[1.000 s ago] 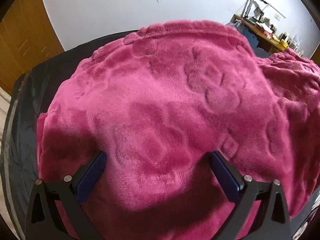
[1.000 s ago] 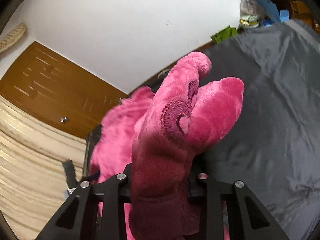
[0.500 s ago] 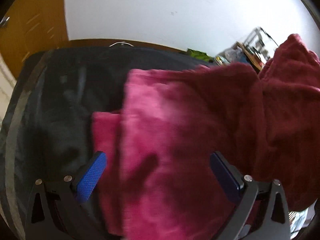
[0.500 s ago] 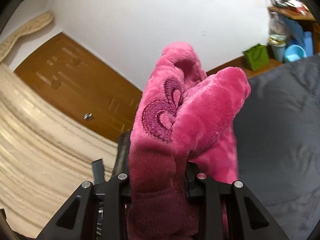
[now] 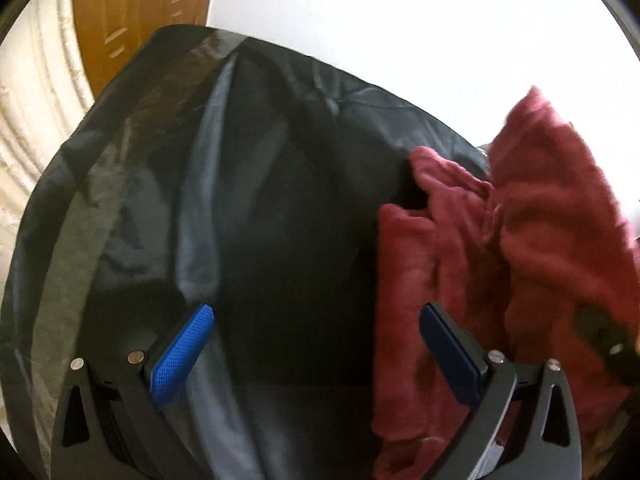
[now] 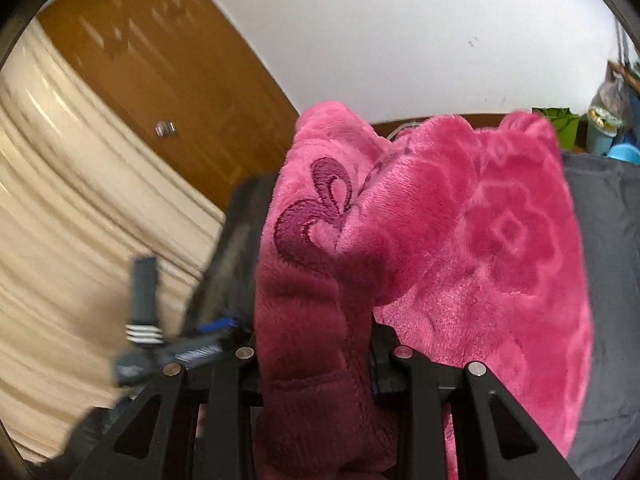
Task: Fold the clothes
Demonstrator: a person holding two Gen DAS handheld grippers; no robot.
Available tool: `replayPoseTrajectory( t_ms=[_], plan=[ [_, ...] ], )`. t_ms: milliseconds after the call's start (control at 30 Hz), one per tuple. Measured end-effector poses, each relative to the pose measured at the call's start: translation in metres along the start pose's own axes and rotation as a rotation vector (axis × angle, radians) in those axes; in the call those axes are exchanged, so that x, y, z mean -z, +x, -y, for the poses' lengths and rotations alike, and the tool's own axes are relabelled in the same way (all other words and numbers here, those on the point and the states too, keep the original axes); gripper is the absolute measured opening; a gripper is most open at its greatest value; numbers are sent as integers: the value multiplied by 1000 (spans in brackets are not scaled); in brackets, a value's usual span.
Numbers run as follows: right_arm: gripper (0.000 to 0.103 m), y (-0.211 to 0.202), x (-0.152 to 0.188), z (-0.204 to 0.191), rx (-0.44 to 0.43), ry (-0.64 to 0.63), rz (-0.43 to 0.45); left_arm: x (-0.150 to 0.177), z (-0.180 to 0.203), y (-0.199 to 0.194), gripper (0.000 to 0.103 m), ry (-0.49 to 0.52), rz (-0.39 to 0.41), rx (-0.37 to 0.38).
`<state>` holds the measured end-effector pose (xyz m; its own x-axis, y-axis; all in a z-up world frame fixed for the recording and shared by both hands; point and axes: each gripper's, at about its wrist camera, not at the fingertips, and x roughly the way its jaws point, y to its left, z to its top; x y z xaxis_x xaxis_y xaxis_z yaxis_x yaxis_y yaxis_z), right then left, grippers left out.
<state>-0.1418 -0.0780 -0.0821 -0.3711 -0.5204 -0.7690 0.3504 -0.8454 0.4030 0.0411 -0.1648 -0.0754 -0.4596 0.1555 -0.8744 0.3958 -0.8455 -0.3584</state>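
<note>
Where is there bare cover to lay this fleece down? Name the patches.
Bare dark cover lies ahead of the open left gripper, bordered by its grey fold and the pink fleece. Grey cover beyond the fleece's outer edge is also free. The right gripper clamps bunched fleece: crowded.

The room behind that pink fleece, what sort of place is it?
Probably a room in a home: a wooden door, a cream ribbed mattress leaning beside it, and a dark cover as the folding surface under the pink fleece garment.

Motion-blurred fisheye views, blown-out white wall (image 5: 400,20), dark vignetted corners
</note>
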Motion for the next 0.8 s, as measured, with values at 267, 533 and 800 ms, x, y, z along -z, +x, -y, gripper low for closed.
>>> replayPoseTrajectory(
  t_ms=[267,533,800],
  plan=[
    [50,57,22,-28,88,-118,-68,9,-24,-10,103,-48,-9,-15],
    [83,49,26,-56,-6,-160,-56,15,-24,-25,103,-37,-6,-2],
    [83,-44,28,-73,-281,-246,110,12,-23,-32,103,-63,7,-11]
  ],
)
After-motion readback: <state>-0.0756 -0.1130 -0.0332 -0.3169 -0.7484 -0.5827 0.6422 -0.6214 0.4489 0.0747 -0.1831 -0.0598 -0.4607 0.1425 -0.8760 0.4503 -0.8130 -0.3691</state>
